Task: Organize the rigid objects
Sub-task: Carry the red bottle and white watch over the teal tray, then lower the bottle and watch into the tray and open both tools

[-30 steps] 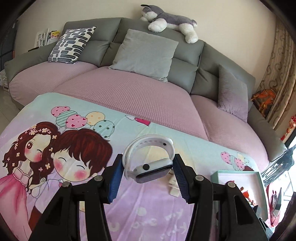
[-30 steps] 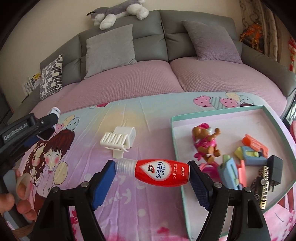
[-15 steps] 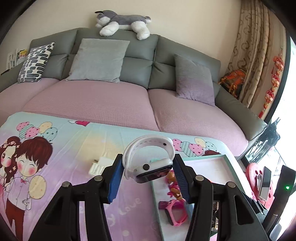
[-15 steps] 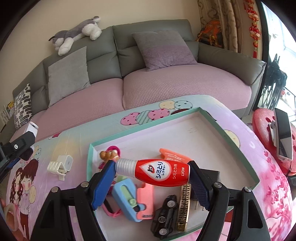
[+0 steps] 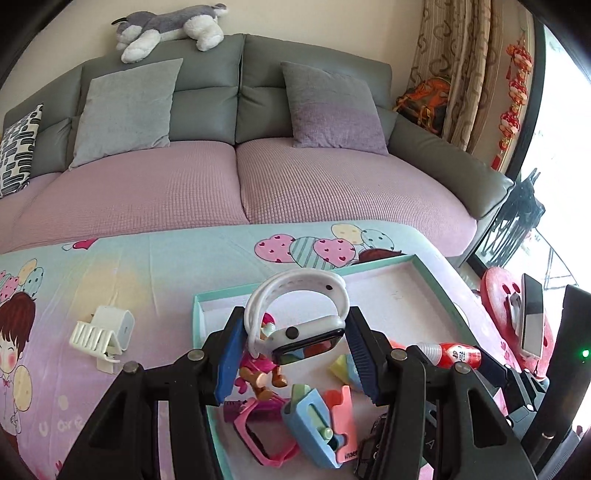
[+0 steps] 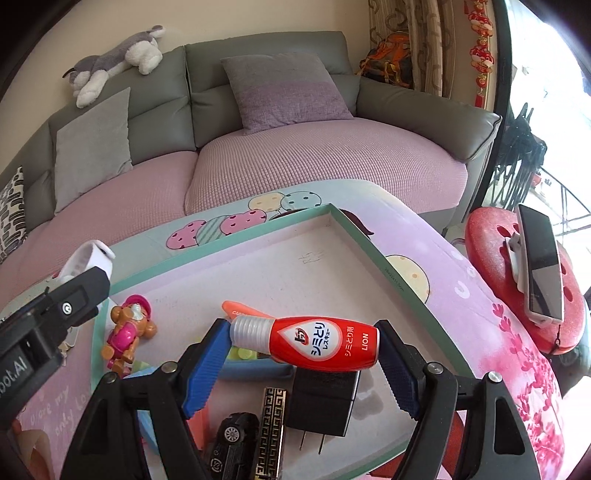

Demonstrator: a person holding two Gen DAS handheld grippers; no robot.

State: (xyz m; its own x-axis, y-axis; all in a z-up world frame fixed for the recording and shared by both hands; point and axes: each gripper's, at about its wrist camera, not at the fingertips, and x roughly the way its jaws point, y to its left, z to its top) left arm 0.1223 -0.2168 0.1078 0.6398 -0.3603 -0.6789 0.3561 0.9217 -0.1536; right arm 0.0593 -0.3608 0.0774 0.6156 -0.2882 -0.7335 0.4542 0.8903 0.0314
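My left gripper (image 5: 295,354) is shut on a white smartwatch (image 5: 306,332), its strap looping upward, held above the left part of the teal-rimmed tray (image 5: 432,273). My right gripper (image 6: 303,354) is shut on a small red bottle (image 6: 317,341) with a ribbed white cap, lying crosswise between the blue pads over the tray (image 6: 354,225). In the tray lie a pink toy figure (image 6: 125,332), a black toy car (image 6: 236,435), a black plug adapter (image 6: 325,398), an orange clip (image 6: 240,314) and pastel pieces (image 5: 317,421). The left gripper (image 6: 55,310) also shows at the right wrist view's left edge.
A white clip-like holder (image 5: 103,336) lies on the cartoon-printed cloth (image 5: 147,266) left of the tray. Behind stands a grey and pink sofa (image 5: 236,177) with cushions and a plush dog (image 5: 166,26). A red stool (image 6: 517,280) with a phone (image 6: 539,258) stands to the right.
Both grippers have swung to the right, from over the cloth to over the tray, each still holding its object. The white holder now lies off to the left.
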